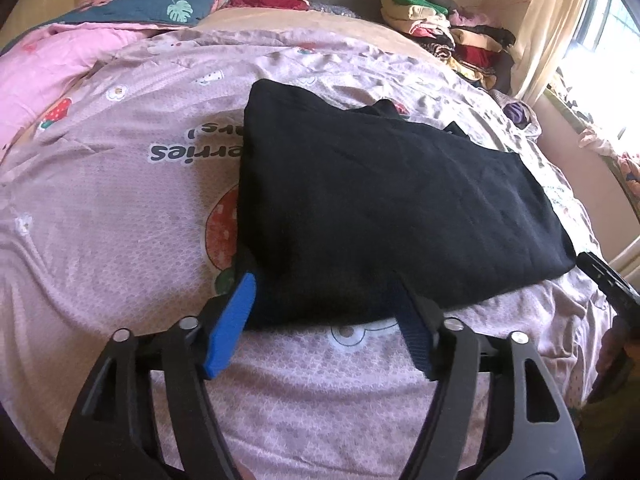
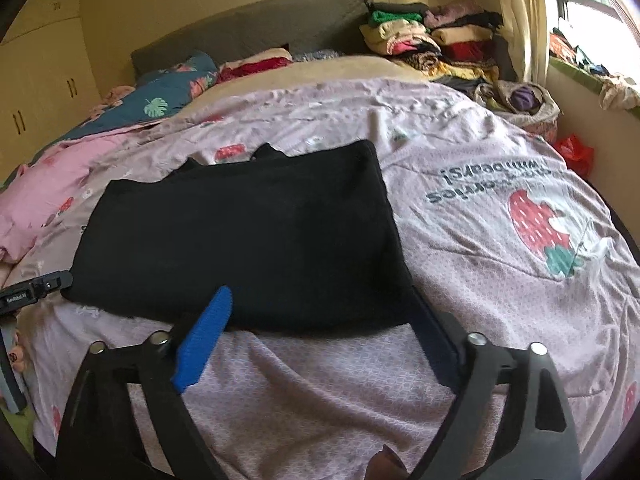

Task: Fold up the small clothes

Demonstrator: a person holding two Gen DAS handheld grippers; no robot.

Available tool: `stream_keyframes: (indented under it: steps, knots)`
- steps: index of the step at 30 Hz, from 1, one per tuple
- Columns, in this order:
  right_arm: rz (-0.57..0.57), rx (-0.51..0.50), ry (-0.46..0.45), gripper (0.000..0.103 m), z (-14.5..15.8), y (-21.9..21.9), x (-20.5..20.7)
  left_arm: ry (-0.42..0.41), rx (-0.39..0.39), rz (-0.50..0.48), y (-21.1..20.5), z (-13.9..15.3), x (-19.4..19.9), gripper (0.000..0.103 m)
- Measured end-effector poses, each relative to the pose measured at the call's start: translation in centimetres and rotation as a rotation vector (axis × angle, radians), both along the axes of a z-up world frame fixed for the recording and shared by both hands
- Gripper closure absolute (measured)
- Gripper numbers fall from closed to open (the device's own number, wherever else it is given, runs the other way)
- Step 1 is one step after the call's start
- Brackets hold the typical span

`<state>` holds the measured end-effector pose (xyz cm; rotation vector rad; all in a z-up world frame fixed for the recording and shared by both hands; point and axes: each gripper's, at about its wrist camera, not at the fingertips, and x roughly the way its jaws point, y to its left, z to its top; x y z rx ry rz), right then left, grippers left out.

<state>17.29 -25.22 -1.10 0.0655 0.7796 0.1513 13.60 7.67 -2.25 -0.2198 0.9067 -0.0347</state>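
Note:
A black garment [image 1: 380,200] lies folded into a rough rectangle on the pink strawberry-print bedspread [image 1: 120,220]. It also shows in the right wrist view [image 2: 248,232]. My left gripper [image 1: 324,292] is open, its blue-padded fingers [image 1: 232,320] spread wide at the garment's near left edge, tips touching or just under the cloth. My right gripper [image 2: 320,304] is open, its fingers [image 2: 204,336] spread at the garment's near right edge. The right gripper's body shows at the right rim of the left wrist view [image 1: 608,280]. The left gripper's body shows at the left rim of the right wrist view [image 2: 32,288].
A pile of folded clothes [image 2: 432,40] stands at the bed's far right corner by the curtain. A blue leaf-print quilt [image 1: 160,0] and a pink blanket [image 1: 48,64] lie at the far left. A grey headboard [image 2: 248,28] and cupboards [image 2: 40,80] are behind.

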Motion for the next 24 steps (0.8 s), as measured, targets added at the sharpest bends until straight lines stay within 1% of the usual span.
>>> stream_keyframes:
  steps: [3, 5, 7, 10, 11, 14, 24]
  knots:
    - [0.02, -0.028, -0.025, 0.009, 0.4, 1.0, -0.3, -0.002, -0.016, 0.011, 0.4, 0.3, -0.4, 0.031]
    - [0.031, -0.046, -0.04, 0.008, 0.6, 1.6, -0.5, -0.005, -0.019, 0.027, 0.9, 0.4, -0.6, 0.024]
    - [0.038, -0.062, -0.05, 0.008, 0.7, 2.0, -0.6, -0.005, -0.018, 0.038, 1.2, 0.5, -0.8, 0.021]
    - [0.052, -0.077, -0.065, 0.007, 0.9, 2.6, -0.8, -0.005, -0.016, 0.061, 1.7, 0.5, -1.2, 0.013]
    - [0.059, -0.083, -0.073, 0.007, 1.1, 2.9, -0.9, -0.004, -0.018, 0.067, 2.0, 0.5, -1.3, 0.011]
    - [0.076, -0.103, -0.085, 0.005, 1.1, 3.5, -1.2, -0.001, -0.02, 0.078, 2.5, 0.5, -1.4, 0.01]
    - [0.124, -0.145, -0.105, 0.005, 1.3, 5.9, -1.6, -0.004, -0.009, 0.113, 4.0, 0.5, -1.4, 0.01]
